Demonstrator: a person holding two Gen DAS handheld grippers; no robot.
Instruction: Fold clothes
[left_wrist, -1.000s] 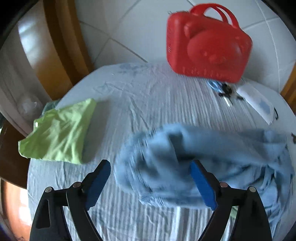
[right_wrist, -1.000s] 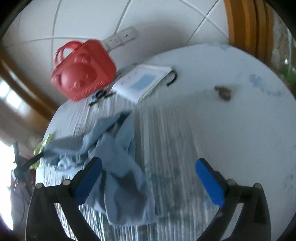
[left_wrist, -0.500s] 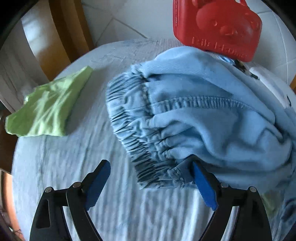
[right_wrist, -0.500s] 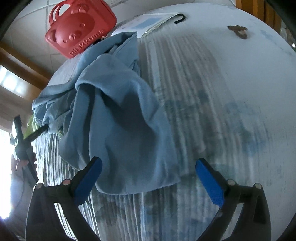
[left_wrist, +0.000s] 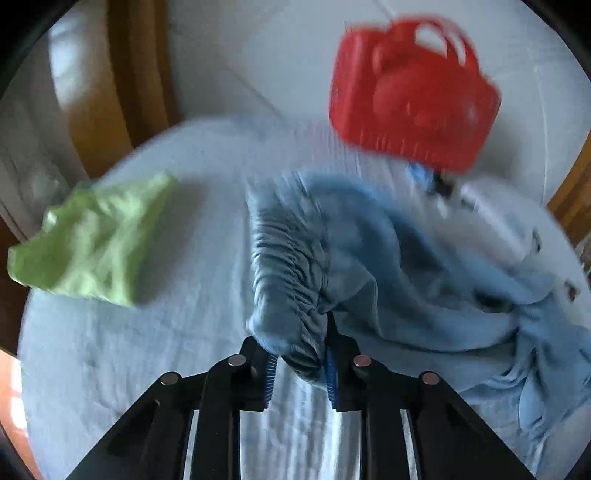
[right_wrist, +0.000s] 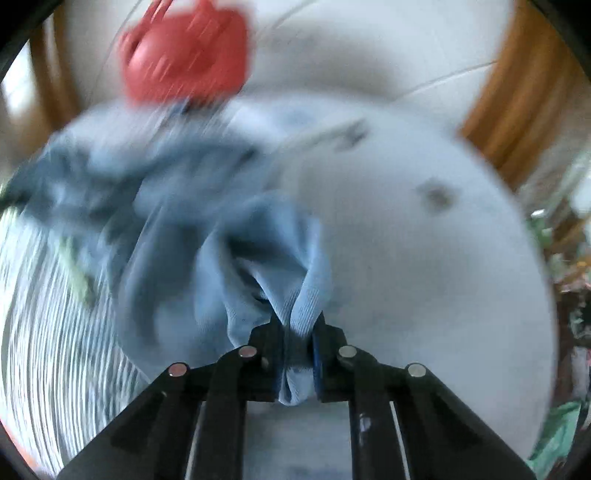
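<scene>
A light blue garment with a gathered elastic waistband (left_wrist: 369, 258) lies crumpled on the round table (left_wrist: 166, 350). My left gripper (left_wrist: 298, 345) is shut on the waistband end of it. My right gripper (right_wrist: 297, 334) is shut on another bunched edge of the same blue garment (right_wrist: 229, 258). The cloth between the two grips is rumpled and partly lifted. Both views are blurred by motion.
A folded green cloth (left_wrist: 92, 240) lies at the table's left. A red plastic bear-shaped case (left_wrist: 413, 103) stands at the back, also in the right wrist view (right_wrist: 184, 55). White papers and keys (left_wrist: 491, 218) lie behind the garment. A small dark scrap (right_wrist: 437, 195) sits at right.
Both grippers were open; both have closed on the blue garment, the left on the waistband, the right on a bunched edge. Both cameras are moving.
</scene>
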